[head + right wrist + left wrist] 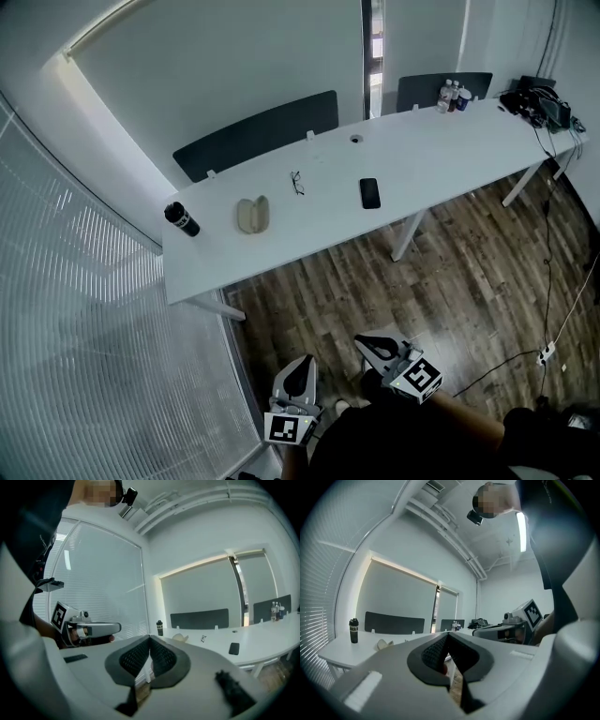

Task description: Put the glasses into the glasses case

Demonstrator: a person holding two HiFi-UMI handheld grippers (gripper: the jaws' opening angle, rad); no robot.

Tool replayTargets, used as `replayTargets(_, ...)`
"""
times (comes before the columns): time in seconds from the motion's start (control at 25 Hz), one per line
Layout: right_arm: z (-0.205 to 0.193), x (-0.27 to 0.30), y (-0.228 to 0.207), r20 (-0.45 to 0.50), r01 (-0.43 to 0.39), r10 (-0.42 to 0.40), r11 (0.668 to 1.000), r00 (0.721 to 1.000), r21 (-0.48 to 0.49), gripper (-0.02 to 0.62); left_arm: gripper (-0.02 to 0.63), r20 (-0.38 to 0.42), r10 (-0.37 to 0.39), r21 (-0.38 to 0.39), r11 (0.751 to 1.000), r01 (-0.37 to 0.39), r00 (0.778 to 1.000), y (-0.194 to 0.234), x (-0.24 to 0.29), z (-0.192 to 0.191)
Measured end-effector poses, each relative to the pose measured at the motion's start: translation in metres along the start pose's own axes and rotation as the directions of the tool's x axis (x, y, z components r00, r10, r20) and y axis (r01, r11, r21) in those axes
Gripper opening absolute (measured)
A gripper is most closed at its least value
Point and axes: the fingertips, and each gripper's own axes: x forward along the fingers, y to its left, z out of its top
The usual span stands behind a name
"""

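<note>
The glasses (296, 182) are lying untouched on the desk (422, 159) near the glasses case (252, 215); the left gripper (302, 367) and right gripper (370, 345) are being carried closed, empty.

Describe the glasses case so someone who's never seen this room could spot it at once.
Start at the long white table. Toward its left end in the head view, between the black tumbler and the glasses, lies the glasses case. It is the only pale beige, rounded shell.
</note>
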Motion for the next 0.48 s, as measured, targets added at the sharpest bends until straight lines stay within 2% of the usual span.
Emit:
replayTargets(0.12,-0.001,-0.002,-0.023,-0.001,-0.011,0.011,1.000,1.000,0.013,0.008,0.008,-0.023,0.003,0.006,1.000,-0.003,1.000,-0.006,0.022,-0.002)
replayTargets(0.36,-0.012,-0.011,-0.072,-0.001,-0.011,0.011,0.999,1.000,0.035,0.007,0.008,-0.045,0.014,-0.042,0.999,-0.015,0.999,-0.016,0.070,-0.014)
replayTargets(0.48,-0.013,-0.011,-0.091,0.001,-0.013,0.013,0.999,1.000,0.051,0.007,0.008,-0.006,0.041,-0.060,0.997,-0.042,0.999,-0.011,0.088,-0.007)
